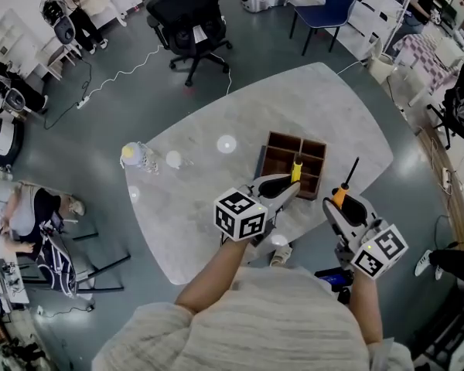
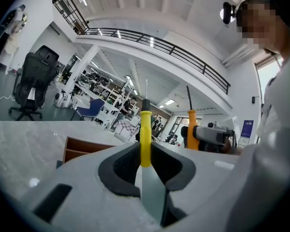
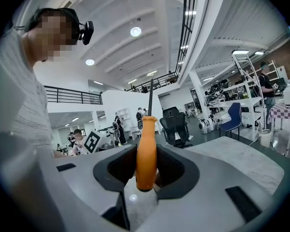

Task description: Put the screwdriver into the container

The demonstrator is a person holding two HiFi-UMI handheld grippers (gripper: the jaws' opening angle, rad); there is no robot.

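Pale marbled table [image 1: 209, 207] is set on a grey workshop floor, with the wooden container [image 1: 312, 148] standing on its right half, a little right of the frame's centre in the head view.

A yellow-handled screwdriver [image 1: 297, 171] is clamped by its handle between the pads of the left gripper [image 1: 288, 185]. In the left gripper view the handle [image 2: 145, 139] is seen pressed on both sides, with the shaft standing upright and the tip pointing up. In the head view this handle is seen over the container's near edge. Whether it is already above a compartment or just short of the rim cannot be settled. From the left gripper's [image 2: 145, 161] own camera the container's brown wall [image 2: 82, 146] is seen low and to the left, just beyond the jaws.

An orange-handled screwdriver [image 1: 339, 197] is likewise gripped upright, by the right gripper [image 1: 342, 209], at the lower right and apart from the container. Its handle [image 3: 146, 153] is seen squeezed between the pads of that gripper [image 3: 146, 170].

The left gripper is judged the nearer, so the yellow tool would probably go in first. A short reach up-frame and a lowering or tilting of its long axis would be called for.

The table's near edge runs just behind both grippers. Open tabletop is left up-frame and to the left of the container.
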